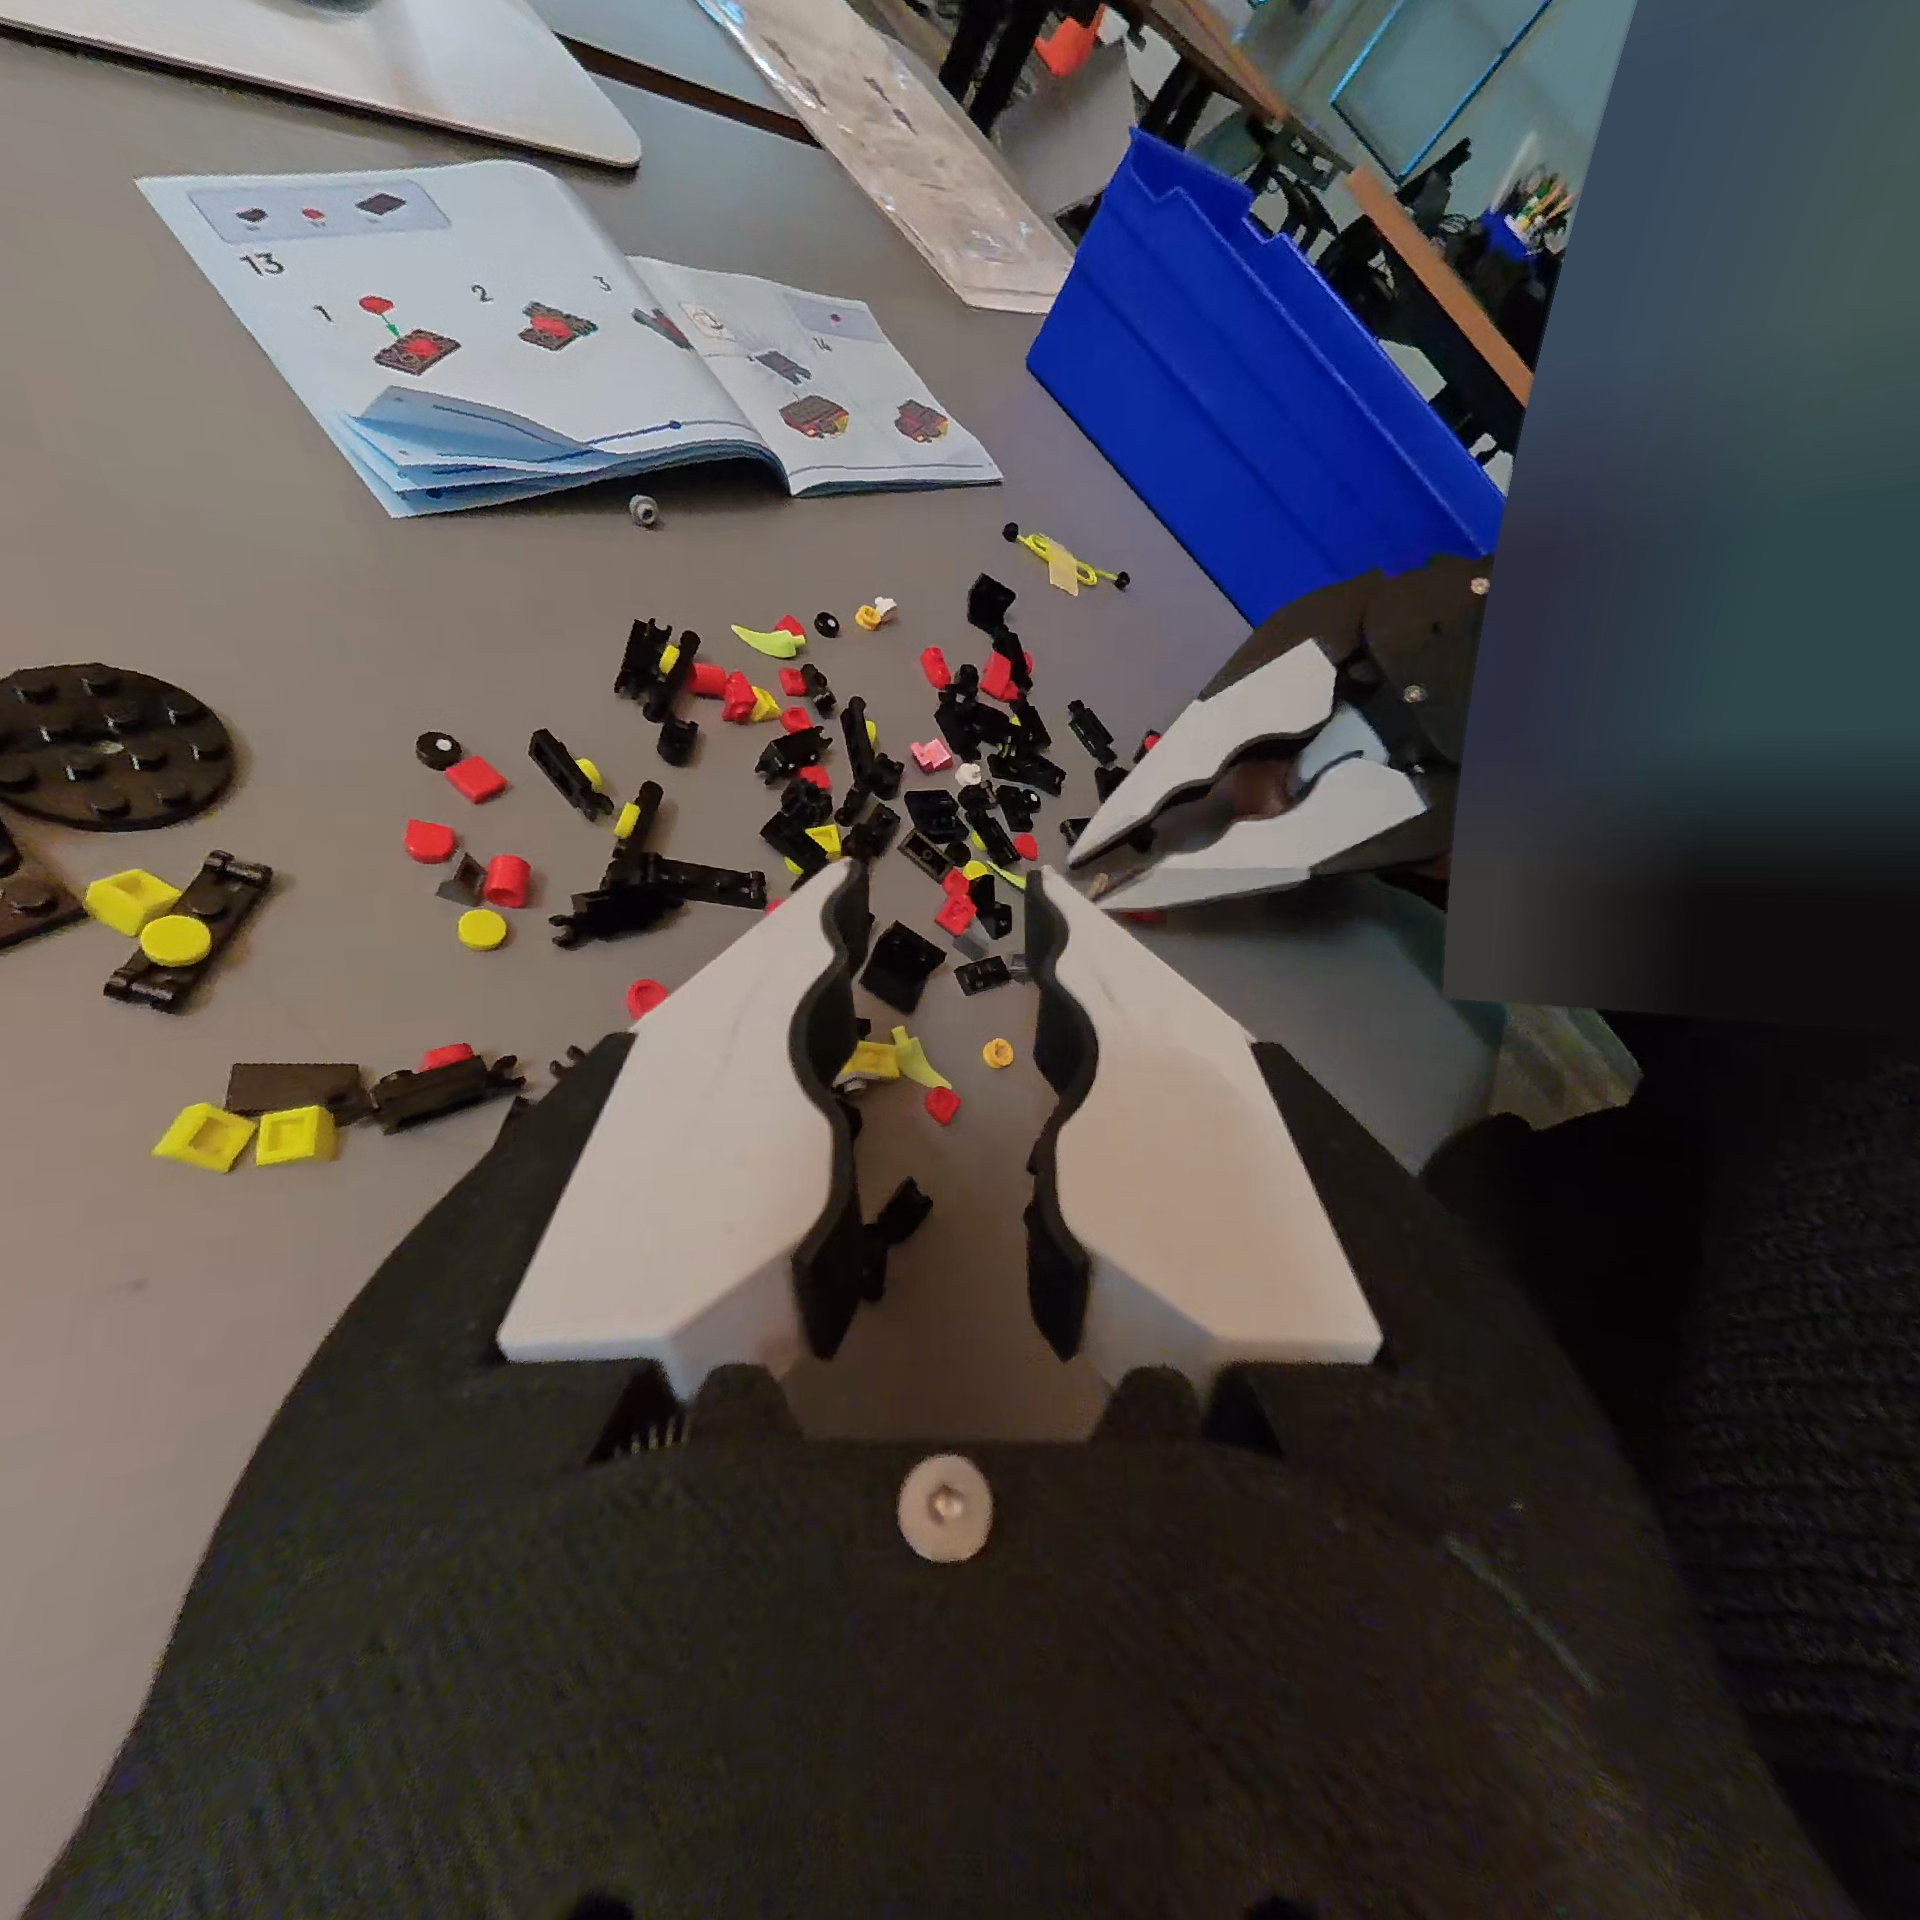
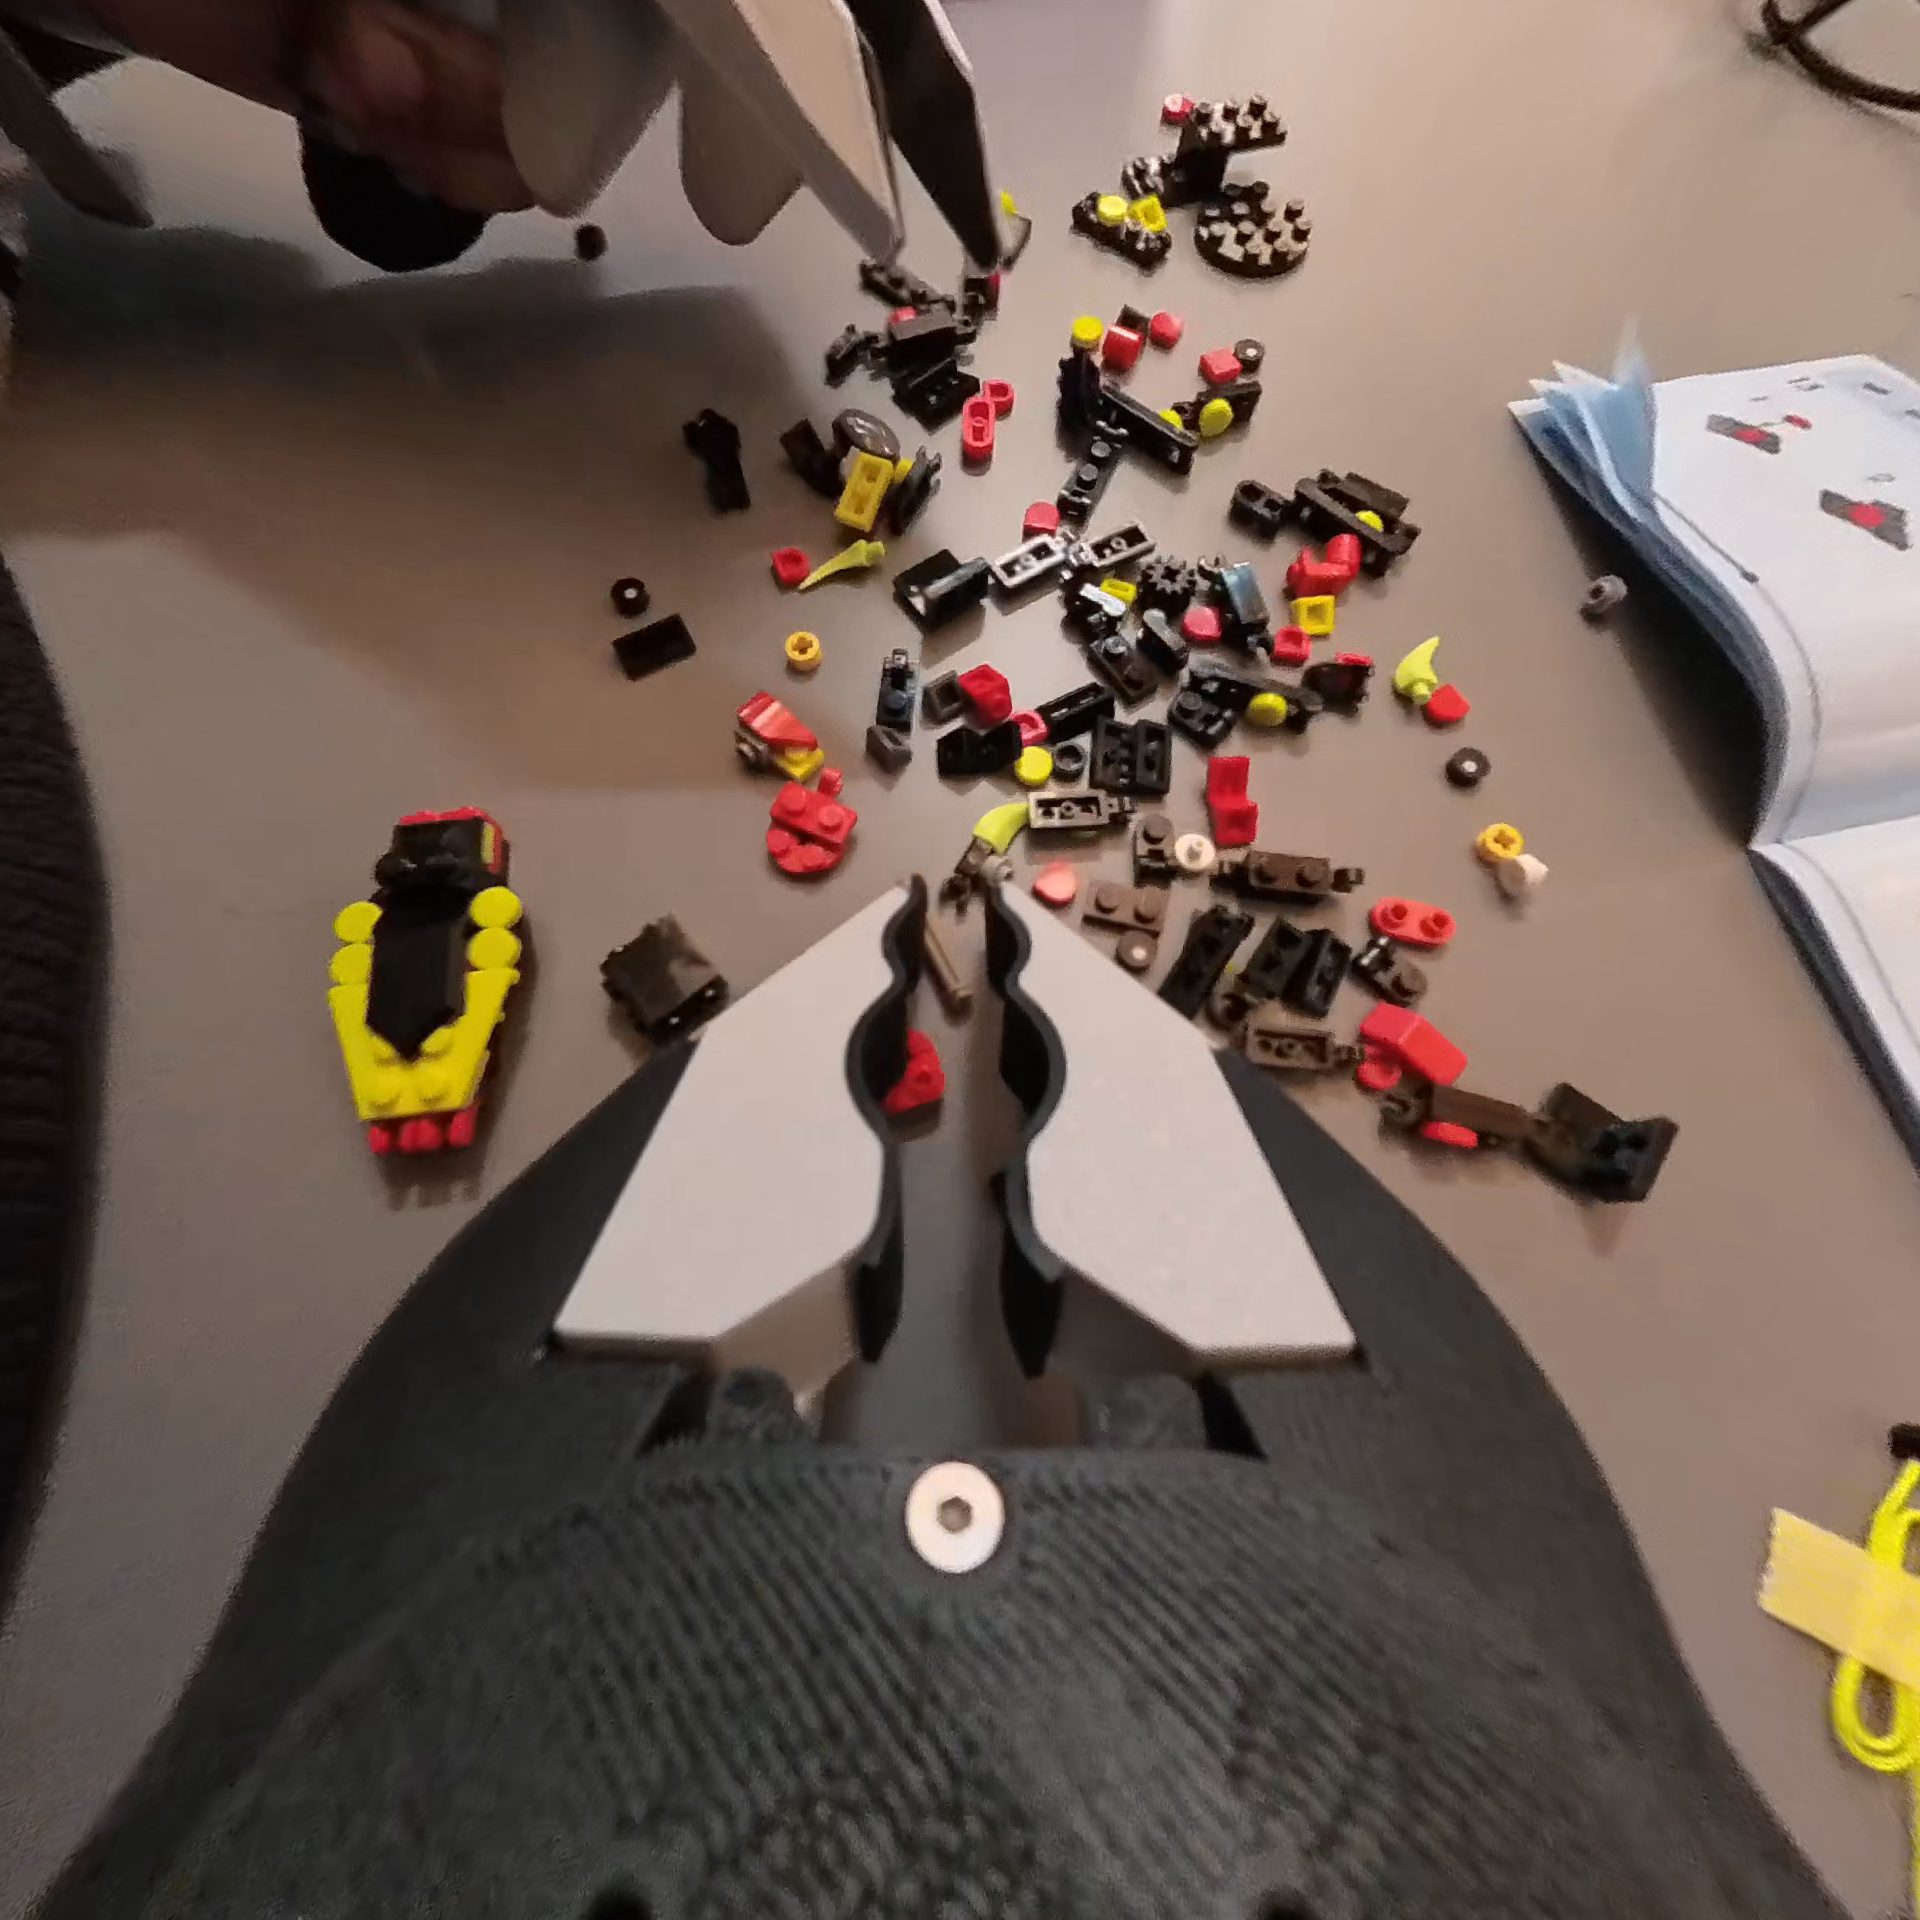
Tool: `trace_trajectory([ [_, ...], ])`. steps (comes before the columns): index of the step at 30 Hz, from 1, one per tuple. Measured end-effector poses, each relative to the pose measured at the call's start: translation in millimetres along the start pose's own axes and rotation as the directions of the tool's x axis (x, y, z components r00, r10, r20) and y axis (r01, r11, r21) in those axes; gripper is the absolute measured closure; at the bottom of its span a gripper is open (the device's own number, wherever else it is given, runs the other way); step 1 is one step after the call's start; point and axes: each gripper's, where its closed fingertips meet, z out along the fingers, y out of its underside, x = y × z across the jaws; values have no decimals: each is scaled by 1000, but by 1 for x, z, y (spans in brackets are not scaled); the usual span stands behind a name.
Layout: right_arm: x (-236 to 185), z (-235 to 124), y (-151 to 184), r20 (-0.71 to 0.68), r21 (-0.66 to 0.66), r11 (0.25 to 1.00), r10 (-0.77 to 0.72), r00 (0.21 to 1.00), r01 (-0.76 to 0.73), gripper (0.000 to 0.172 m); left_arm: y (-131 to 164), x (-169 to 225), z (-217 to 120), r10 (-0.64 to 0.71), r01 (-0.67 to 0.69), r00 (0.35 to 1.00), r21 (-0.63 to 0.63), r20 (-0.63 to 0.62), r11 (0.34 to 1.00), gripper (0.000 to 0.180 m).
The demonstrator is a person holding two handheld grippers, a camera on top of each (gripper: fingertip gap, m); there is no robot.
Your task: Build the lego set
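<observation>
Nearest, right tool (image 2: 954, 914): jaws narrowly parted, nothing gripped, a thin brown bar piece (image 2: 948, 966) lying loose between the tips on the table (image 2: 312, 623); left tool (image 1: 945, 883): jaws wider apart, empty, over the near edge of the scatter of loose bricks (image 1: 883, 748). Beside that scatter: one built yellow-and-black model (image 2: 426, 966) and a black round plate (image 1: 104, 743). Beyond the scatter: open instruction booklet (image 1: 520, 343) and blue bin (image 1: 1247, 364); most bricks still lie unjoined.

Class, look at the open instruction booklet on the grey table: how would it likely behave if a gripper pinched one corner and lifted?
The booklet would probably sag, since its thin pages already curl and fan. It looks light. Loose pages may slip apart.
</observation>
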Motion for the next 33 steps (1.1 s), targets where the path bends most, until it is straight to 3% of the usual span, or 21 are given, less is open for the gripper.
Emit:
trace_trajectory([
  [7,2,6,-11,18,24,997,73,997,-73,156,2,3,1,8,-8,1000,-13,-6,1000,152],
  [12,5,8,-2,-22,-19,999,34,999,-35,163,2,5,0,11,-11,1000,-12,-15,1000,152],
  [24,10,-17,-38,140,230,930,260,955,-287,172,5,8,2,0,0,999,-25,-36,1000,153],
  [33,9,-9,-24,79,141,969,195,978,-205,169,7,7,3,-10,8,999,-35,-39,999,153],
])
